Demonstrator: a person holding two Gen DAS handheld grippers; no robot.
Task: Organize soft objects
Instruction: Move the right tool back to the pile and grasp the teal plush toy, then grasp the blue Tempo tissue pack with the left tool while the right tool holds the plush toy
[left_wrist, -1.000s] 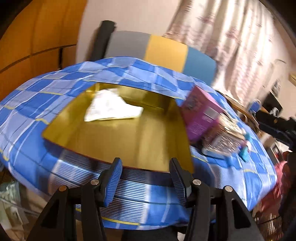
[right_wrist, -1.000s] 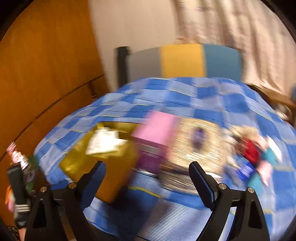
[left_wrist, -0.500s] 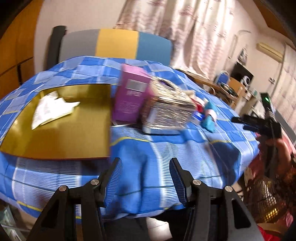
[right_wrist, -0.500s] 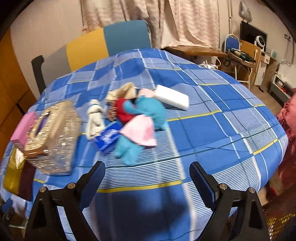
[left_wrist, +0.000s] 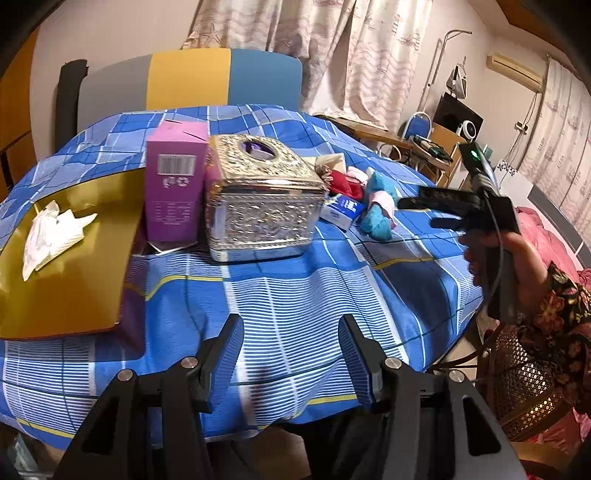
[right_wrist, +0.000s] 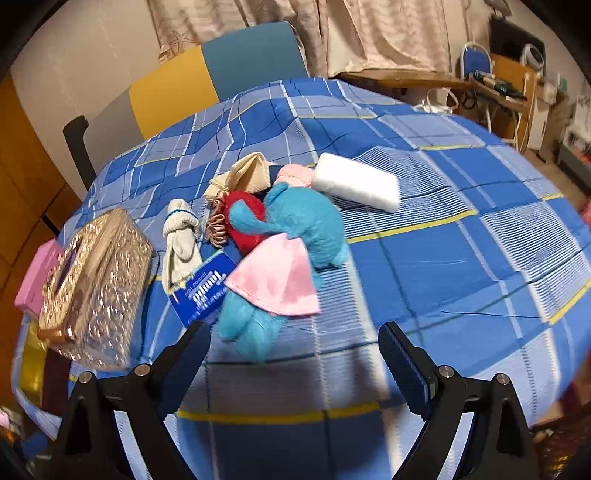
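Observation:
A heap of soft things lies mid-table: a blue plush toy (right_wrist: 306, 225) in a pink skirt (right_wrist: 277, 277), a red piece (right_wrist: 245, 221), a rolled white sock (right_wrist: 181, 236), beige cloth (right_wrist: 247, 173) and a white sponge block (right_wrist: 356, 182). A blue tissue packet (right_wrist: 203, 288) lies beside them. My right gripper (right_wrist: 295, 350) hovers open just in front of the plush toy (left_wrist: 376, 210), holding nothing. Over the table's near edge my left gripper (left_wrist: 291, 347) is open and empty. In the left wrist view the right gripper (left_wrist: 417, 212) shows from the side, held by a hand (left_wrist: 517, 258).
A silver ornate tissue box (left_wrist: 262, 199), a pink carton (left_wrist: 173, 184) and a gold tray (left_wrist: 66, 273) holding crumpled white paper (left_wrist: 51, 232) stand at the left of the blue checked tablecloth (right_wrist: 443, 258). Behind is a grey, yellow and blue chair (left_wrist: 188, 83). A woven basket (left_wrist: 524, 384) stands at the right.
Both views have swung right, from the gold tray toward the soft heap. The right gripper has dropped closer to the plush toy. Both stay open and empty.

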